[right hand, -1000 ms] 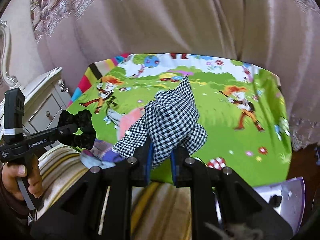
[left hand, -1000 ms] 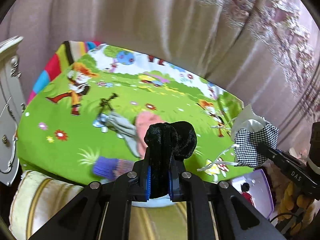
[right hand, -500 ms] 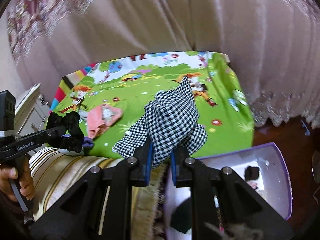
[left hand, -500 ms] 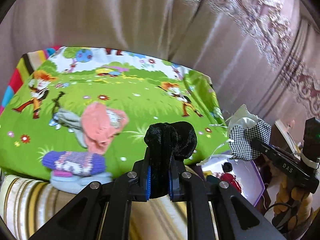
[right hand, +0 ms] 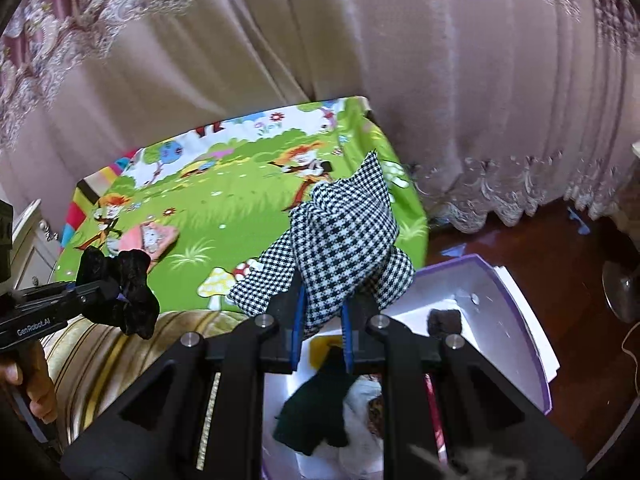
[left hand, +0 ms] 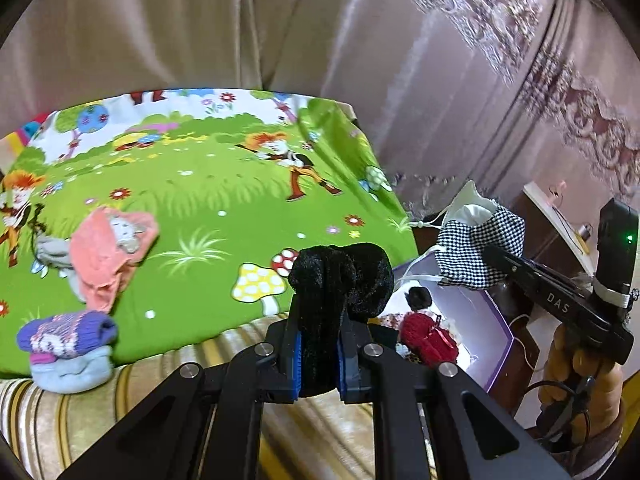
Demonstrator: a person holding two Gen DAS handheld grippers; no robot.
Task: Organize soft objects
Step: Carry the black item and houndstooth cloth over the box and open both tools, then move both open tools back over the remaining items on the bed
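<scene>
Left wrist view: my left gripper (left hand: 318, 354) has its jaws pinching a black velvet scrunchie (left hand: 340, 280), held up over the striped edge of the bed (left hand: 168, 392), with the purple-rimmed storage box (left hand: 496, 344) just beyond it on the floor. Behind, the green cartoon play mat (left hand: 224, 200) carries a pink cloth (left hand: 108, 248) lying over a grey piece (left hand: 50, 250), and near the mat's front edge a purple knitted sock (left hand: 66, 334) sits on a pale blue one (left hand: 72, 370). At right in the same view, my right gripper (left hand: 492, 252) carries a black-and-white checked cloth (left hand: 478, 252) above the box, where a red knitted item (left hand: 426, 338) lies inside. Right wrist view: my right gripper (right hand: 320, 320) has its jaws pressed onto the checked cloth (right hand: 344, 240), which stands bunched above the box (right hand: 532, 344); below it in the box lie a dark green garment (right hand: 316, 404), a white cloth (right hand: 360, 420) and a small dark square pad (right hand: 444, 318). At far left of this view, my left gripper (right hand: 116, 294) holds the scrunchie (right hand: 124, 292) over the bed edge, well apart from the box. Mauve curtains (right hand: 400, 60) hang behind the mat (right hand: 224, 200).
</scene>
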